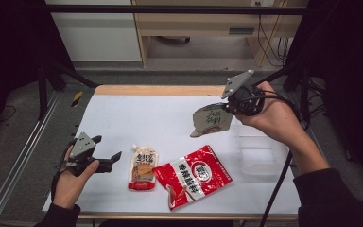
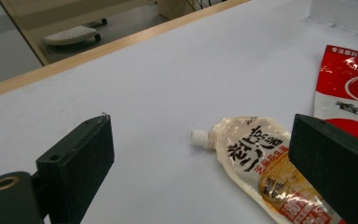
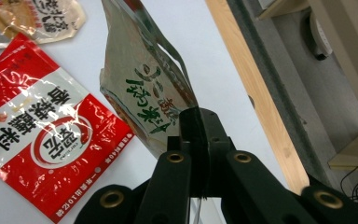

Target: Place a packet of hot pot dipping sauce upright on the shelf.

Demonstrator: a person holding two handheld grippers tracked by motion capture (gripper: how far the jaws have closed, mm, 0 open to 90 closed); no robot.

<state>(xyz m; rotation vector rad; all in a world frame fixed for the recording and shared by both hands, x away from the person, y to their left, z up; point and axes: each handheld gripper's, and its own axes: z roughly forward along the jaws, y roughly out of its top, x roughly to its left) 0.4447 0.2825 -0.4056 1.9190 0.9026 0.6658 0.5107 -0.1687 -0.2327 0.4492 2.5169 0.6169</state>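
Right hand (image 1: 276, 118) is raised over the far right of the white table (image 1: 156, 118), wrist bent, knuckles toward the camera, holding the right gripper (image 1: 227, 108) pointed left; its jaws are clamped tight on the edge of a grey-green packet (image 1: 211, 120) that hangs off the table surface, tilted. Just beside and below it sits a clear plastic bin (image 1: 260, 151). Left hand (image 1: 71, 182) is low at the near left edge, forearm in from the bottom, left gripper (image 1: 109, 153) pointing right, level with the table, jaws spread wide with nothing between the pads. A beige spout pouch (image 1: 143, 168) lies flat near that gripper, touching a red packet (image 1: 194, 176) on its right. The left gripper view adds the spout pouch's (image 2: 261, 163) white cap pointing away from the red packet (image 2: 349, 93), pouch lying ahead between the two open jaws but not touched. The right gripper view shows the grey-green packet's (image 3: 140, 79) green lettering and the pinch at its edge, jaws fully together, with the red packet (image 3: 51, 135) below on the table.
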